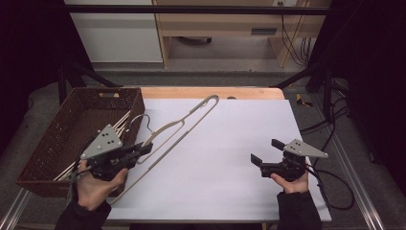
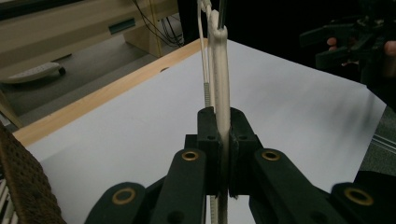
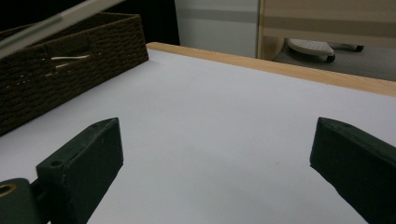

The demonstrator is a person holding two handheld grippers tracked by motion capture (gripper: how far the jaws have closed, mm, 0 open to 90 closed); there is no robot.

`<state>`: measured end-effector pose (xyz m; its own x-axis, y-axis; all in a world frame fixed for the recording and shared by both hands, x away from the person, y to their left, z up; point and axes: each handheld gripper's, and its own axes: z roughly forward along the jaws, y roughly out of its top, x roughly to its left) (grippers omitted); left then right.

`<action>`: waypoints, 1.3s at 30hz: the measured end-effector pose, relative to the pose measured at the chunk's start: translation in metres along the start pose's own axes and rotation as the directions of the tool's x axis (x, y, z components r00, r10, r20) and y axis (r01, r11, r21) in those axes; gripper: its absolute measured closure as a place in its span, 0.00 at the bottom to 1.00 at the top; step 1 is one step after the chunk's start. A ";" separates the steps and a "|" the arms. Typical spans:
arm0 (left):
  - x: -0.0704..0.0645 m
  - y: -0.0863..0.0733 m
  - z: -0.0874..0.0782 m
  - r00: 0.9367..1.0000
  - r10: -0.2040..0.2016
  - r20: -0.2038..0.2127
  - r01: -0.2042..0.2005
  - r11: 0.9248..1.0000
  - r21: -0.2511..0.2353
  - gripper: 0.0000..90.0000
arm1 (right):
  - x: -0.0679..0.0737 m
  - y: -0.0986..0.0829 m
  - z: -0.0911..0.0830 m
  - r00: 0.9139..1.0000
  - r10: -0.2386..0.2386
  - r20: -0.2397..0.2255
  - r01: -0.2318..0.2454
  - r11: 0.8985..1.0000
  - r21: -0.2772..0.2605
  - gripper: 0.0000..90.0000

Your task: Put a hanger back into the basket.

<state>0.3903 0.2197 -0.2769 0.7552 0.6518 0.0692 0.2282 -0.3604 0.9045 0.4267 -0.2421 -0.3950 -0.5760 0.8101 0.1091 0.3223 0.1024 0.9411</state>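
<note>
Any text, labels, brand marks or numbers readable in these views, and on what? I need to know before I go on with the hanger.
None can be read.
Cream plastic clothes hanger held in the left tongs: no print visible.
Dark brown woven basket: no tag or label.
White sheet covering the table: blank.
Grey three-cornered plate on the left tongs: only dark holes, no characters.
Open right tongs: unmarked.

The white table (image 1: 230,158) is seen from above and behind in the high view. It is viewed low and close along each gripper's jaws in the gripper views. The brown basket (image 1: 72,129) is shared with the right gripper view (image 3: 70,65).
</note>
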 end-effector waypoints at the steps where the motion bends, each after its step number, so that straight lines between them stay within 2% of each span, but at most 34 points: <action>1: 0.002 0.004 -0.003 1.000 0.008 -0.003 -0.008 1.000 -0.003 0.95 | 0.000 0.000 0.000 1.000 -0.001 0.001 0.001 1.000 0.000 0.03; 6: 0.015 0.022 -0.018 0.999 0.046 -0.016 -0.046 0.999 -0.021 0.95 | 0.000 0.001 -0.001 1.000 -0.002 0.004 0.002 1.000 -0.002 0.03; 9: 0.024 0.030 -0.026 0.998 0.053 -0.025 -0.054 0.998 -0.027 0.95 | -0.001 0.000 -0.001 1.000 -0.006 0.004 0.006 1.000 -0.002 0.03; 11: 0.032 0.035 -0.032 0.996 0.076 -0.041 -0.078 0.996 -0.033 0.95 | -0.001 0.000 0.000 1.000 -0.005 0.004 0.005 1.000 0.001 0.03; 17: 0.059 0.039 -0.044 0.992 0.074 -0.104 -0.076 0.997 -0.016 0.95 | 0.000 0.000 0.000 1.000 -0.001 0.002 0.001 1.000 0.004 0.03; 29: 0.110 0.024 -0.056 0.978 0.076 -0.192 -0.065 0.996 0.064 0.95 | 0.000 0.000 0.001 1.000 -0.002 0.004 0.002 1.000 0.012 0.03; 32: 0.123 0.014 -0.057 0.973 0.077 -0.219 -0.061 0.995 0.081 0.95 | 0.000 0.000 0.001 1.000 -0.002 0.004 0.002 1.000 0.012 0.03; 39: 0.144 -0.006 -0.059 0.964 0.089 -0.249 -0.062 0.991 0.117 0.95 | 0.000 -0.001 0.002 1.000 -0.001 0.006 0.001 1.000 0.016 0.03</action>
<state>0.4616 0.3553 -0.2477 0.5960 0.7624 0.2521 0.2516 -0.4754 0.8430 0.4281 -0.2415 -0.3960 -0.5719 0.8134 0.1065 0.3338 0.1121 0.9360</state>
